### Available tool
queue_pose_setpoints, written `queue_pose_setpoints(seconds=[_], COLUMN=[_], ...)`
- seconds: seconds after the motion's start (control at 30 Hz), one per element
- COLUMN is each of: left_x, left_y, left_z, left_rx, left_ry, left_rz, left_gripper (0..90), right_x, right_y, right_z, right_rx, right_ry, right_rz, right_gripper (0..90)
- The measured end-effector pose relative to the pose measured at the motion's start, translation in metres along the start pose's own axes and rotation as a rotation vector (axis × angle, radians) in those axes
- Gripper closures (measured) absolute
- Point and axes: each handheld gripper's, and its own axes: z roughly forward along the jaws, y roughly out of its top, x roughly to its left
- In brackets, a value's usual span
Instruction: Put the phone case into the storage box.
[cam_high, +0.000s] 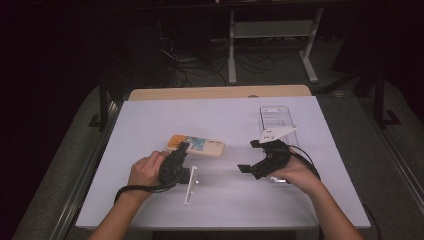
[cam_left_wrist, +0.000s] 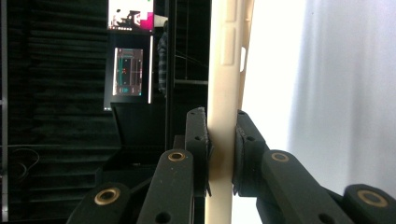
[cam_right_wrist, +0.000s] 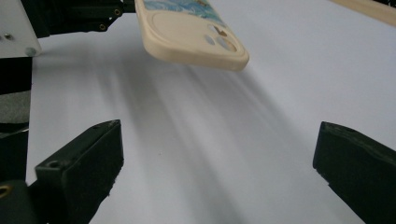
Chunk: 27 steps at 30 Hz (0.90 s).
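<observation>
A cream phone case (cam_high: 202, 145) with a blue and orange print is gripped at its left end by my left gripper (cam_high: 182, 148). In the left gripper view both pads press on the case's edge (cam_left_wrist: 223, 84), so the left gripper (cam_left_wrist: 222, 140) is shut on it. The right gripper view shows the case (cam_right_wrist: 187, 32) hanging a little above the white table, its camera cut-out end facing my right gripper (cam_right_wrist: 215, 144). My right gripper (cam_high: 248, 156) stands open to the right of the case, with nothing between its jaws.
A clear plastic box (cam_high: 277, 120) lies behind my right hand near the right side of the white table top (cam_high: 225, 115). A wooden strip (cam_high: 220, 92) runs along the far edge. A metal desk frame (cam_high: 272, 30) and cables stand beyond.
</observation>
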Motion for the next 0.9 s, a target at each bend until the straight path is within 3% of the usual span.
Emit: queue_pose_setpoints(seconds=[0.47, 0.6, 0.7, 0.9], left_x=[0.0046, 0.0065, 0.007, 0.01], left_y=[-0.0007, -0.0014, -0.0033, -0.0063], left_z=[-0.0005, -0.0002, 0.0009, 0.0011], left_rx=[-0.008, -0.008, -0.027, -0.021], left_ry=[-0.028, -0.047, -0.055, -0.066], left_rz=[-0.066, -0.1, -0.165, -0.211], left_gripper=[79.1, 79.1, 79.1, 79.1], right_x=[-0.0037, -0.0041, -0.0041, -0.0054], right_y=[-0.0008, -0.0013, -0.0014, -0.0017], right_z=[0.0036, 0.0038, 0.0049, 0.0044], right_rx=[0.006, 0.016, 0.016, 0.012], right_ry=[0.025, 0.02, 0.018, 0.023], right_rz=[0.004, 0.016, 0.003, 0.018], right_gripper=[1.4, 1.4, 1.4, 1.4])
